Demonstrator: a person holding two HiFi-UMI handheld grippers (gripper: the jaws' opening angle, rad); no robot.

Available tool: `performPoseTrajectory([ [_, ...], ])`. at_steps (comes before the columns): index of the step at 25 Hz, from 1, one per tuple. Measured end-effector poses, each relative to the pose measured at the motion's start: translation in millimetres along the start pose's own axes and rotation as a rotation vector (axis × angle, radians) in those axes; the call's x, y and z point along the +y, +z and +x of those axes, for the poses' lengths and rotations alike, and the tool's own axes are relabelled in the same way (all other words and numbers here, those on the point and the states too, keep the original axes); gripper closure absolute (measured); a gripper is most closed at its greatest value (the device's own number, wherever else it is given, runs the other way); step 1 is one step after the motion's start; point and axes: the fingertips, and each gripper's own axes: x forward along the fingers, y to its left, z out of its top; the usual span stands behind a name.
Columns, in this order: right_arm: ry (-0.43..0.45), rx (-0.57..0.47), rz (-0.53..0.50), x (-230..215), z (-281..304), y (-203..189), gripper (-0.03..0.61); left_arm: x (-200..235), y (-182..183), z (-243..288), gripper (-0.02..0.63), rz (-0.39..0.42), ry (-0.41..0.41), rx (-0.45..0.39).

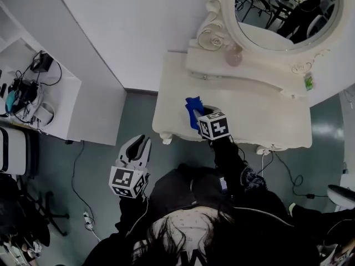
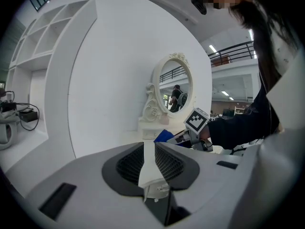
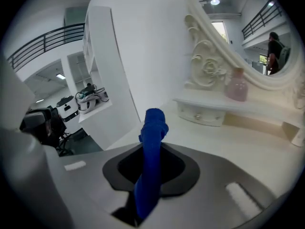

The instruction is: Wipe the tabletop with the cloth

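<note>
Right gripper point(image 1: 196, 116) grips blue cloth point(image 1: 192, 103) over worktop point(image 1: 260, 115) front-left, below mirror point(image 1: 285, 10); left gripper point(image 1: 141, 142) off worktop, over floor point(image 1: 100, 165), jaws slightly apart

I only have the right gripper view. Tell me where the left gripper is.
Observer: The head view shows the left gripper off the table, over the floor by its front left corner.
Operator: Report what it holds.
Observer: Nothing. Its own view shows the fingers slightly apart with nothing between them.
Operator: Locate my cloth on the table.
Observer: The cloth, clamped in the right gripper, is over the table near its front edge, left of the middle.
</note>
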Motion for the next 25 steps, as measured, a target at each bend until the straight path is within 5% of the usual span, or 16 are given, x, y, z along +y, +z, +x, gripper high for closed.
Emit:
performPoseTrajectory([
  [10, 0.198, 0.096, -0.15, 143.4, 75.7, -17.9, 0.508, 30.7, -23.2, -35.7, 0.549, -0.05, 0.074, 0.002],
  [17, 0.098, 0.199, -0.145, 128.3, 96.0, -54.7, 0.508, 35.6, -28.4, -42.2, 0.549, -0.054, 0.076, 0.015],
  [25, 0.095, 0.175, -0.172, 104.7, 89.9, -68.0, 0.508, 11.8, -20.1, -16.1, 0.549, -0.038, 0.0, 0.012],
])
